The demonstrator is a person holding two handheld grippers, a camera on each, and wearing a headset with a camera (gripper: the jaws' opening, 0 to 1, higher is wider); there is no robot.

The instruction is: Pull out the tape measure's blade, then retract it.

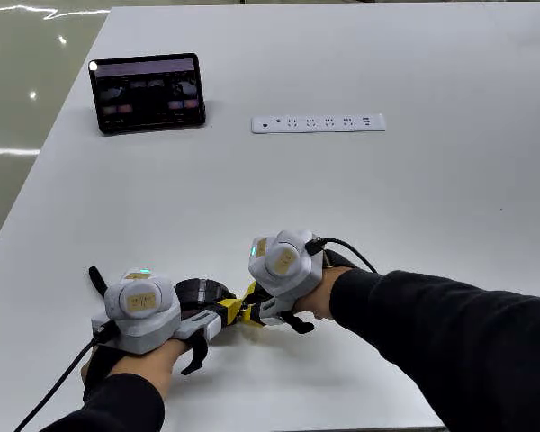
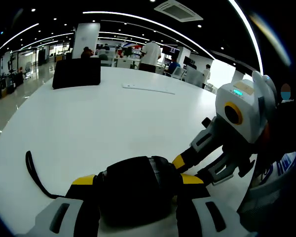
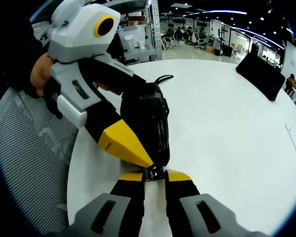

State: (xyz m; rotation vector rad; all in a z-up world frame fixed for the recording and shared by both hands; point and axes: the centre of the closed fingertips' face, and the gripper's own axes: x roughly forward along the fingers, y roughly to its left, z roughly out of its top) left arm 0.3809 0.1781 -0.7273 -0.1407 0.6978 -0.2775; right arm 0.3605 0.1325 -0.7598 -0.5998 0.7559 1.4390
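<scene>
One tape measure (image 1: pixel 201 292), seemingly clamped in left tongs (image 2: pixel 138 180)

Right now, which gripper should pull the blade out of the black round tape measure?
Right. The right gripper looks pinched on the small metal blade tip at the black round tape measure; the left gripper clamps that case, anchoring it.

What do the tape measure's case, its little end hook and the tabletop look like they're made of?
Tape measure case: probably black plastic or rubber, since it has a dull sheen and no sharp glints. End hook: looks like bare metal, a small grey glint at the case's mouth. Tabletop: smooth white with a faint sheen and no grain, possibly laminate; the look leaves it open.
</scene>
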